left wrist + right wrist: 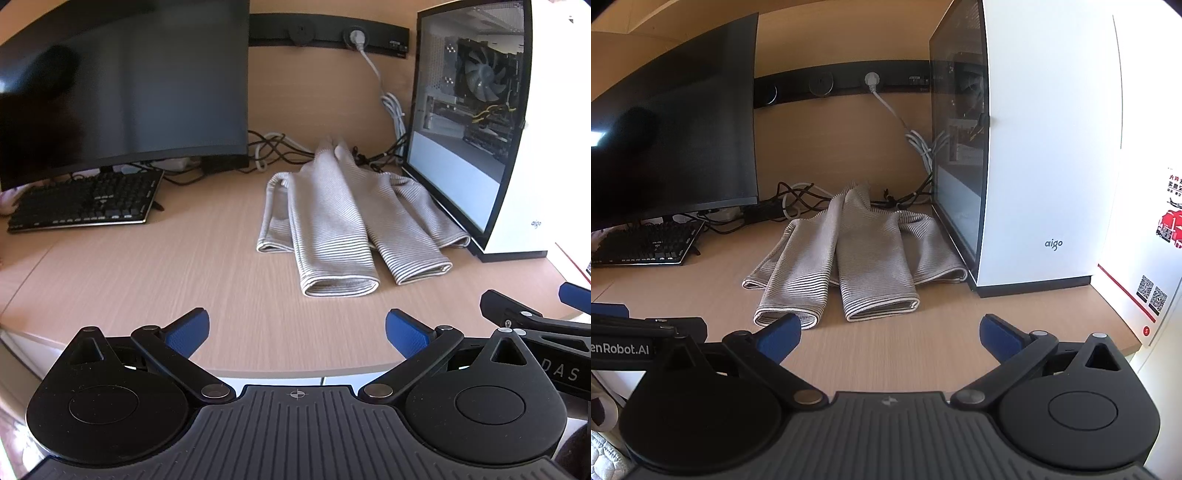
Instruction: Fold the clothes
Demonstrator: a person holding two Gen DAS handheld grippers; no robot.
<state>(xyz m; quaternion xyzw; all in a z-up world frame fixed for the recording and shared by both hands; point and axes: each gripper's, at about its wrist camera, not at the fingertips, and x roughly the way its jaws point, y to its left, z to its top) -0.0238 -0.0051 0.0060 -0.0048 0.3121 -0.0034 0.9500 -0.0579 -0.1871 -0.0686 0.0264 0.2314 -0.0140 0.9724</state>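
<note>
While nothing is gripped yet, worth reading the desk [147, 288] from the left. Far left: dark monitor [122, 85] with keyboard [85, 201] below it, both well apart from the work. Middle, toward the back: striped garment [332, 218], lying on bare wood with two sleeves or legs draped forward side by side over the body, open cuffs pointing at the grippers, tangled cables [273, 147] just behind its far end. Right: white PC case [517, 166], glass side panel facing the cloth, garment's right edge touching or just beside its base.

Left gripper [297, 332]: spread wide, blue pads empty, hovering above the near desk edge, short of the cloth. Right gripper [890, 334]: likewise wide and empty, left pad [779, 338] near the closest cuff in that view.

Probably the opening reach. To do it well: aim each tool at one cuff hem, slide the lower finger under the fabric, close on a single clean layer rather than a bunch. Draw toward the near side, away from case and cables, for room to lay flat. Keep both pulls even to avoid twisting.

Containers: only the PC case, holding a fan [484, 77], boards and wiring behind the glass; no basket or bin visible.
</note>
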